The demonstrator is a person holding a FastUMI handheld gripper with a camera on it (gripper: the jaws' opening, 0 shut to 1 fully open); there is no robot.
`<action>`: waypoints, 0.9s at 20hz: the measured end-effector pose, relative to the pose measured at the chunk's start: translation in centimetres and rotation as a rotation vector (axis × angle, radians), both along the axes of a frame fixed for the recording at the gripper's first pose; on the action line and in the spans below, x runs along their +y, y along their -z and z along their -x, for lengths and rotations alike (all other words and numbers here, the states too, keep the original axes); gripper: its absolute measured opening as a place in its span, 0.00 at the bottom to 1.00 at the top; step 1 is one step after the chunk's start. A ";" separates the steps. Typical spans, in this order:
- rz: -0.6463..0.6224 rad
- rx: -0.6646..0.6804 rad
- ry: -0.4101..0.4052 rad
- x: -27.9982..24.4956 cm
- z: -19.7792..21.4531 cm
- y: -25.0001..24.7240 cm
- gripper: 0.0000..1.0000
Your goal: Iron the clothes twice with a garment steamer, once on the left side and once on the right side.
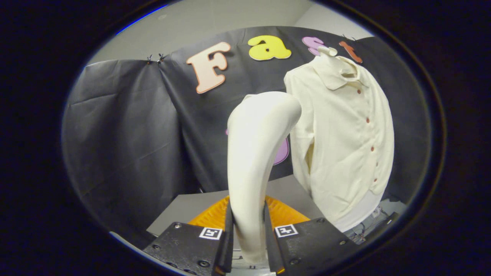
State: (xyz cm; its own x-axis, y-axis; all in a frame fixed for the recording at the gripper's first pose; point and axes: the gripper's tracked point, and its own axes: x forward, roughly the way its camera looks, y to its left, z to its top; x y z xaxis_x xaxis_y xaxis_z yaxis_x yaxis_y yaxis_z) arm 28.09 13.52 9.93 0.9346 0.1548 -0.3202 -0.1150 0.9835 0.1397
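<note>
Black cloth backs everything. My gripper [248, 234] clamps the steamer [255, 153]; its head sits by the shirt [345, 145] at two o'clock. Risk: handle twisting (smooth plastic), missing the fabric.

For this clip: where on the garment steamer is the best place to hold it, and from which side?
The garment steamer is best held low on its narrow, near-upright handle, from the side away from the shirt, leaving its bent head free. The hand-held gripper is shut on it there.
</note>
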 end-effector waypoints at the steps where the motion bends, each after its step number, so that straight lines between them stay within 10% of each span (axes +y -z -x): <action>1: 0.004 0.004 0.022 -1.0 -0.4 -0.2 0.36; 12: 0.008 -0.093 0.305 -15.4 -7.0 -3.6 0.36; 18: -0.027 -0.070 0.300 -16.5 -9.3 -2.2 0.36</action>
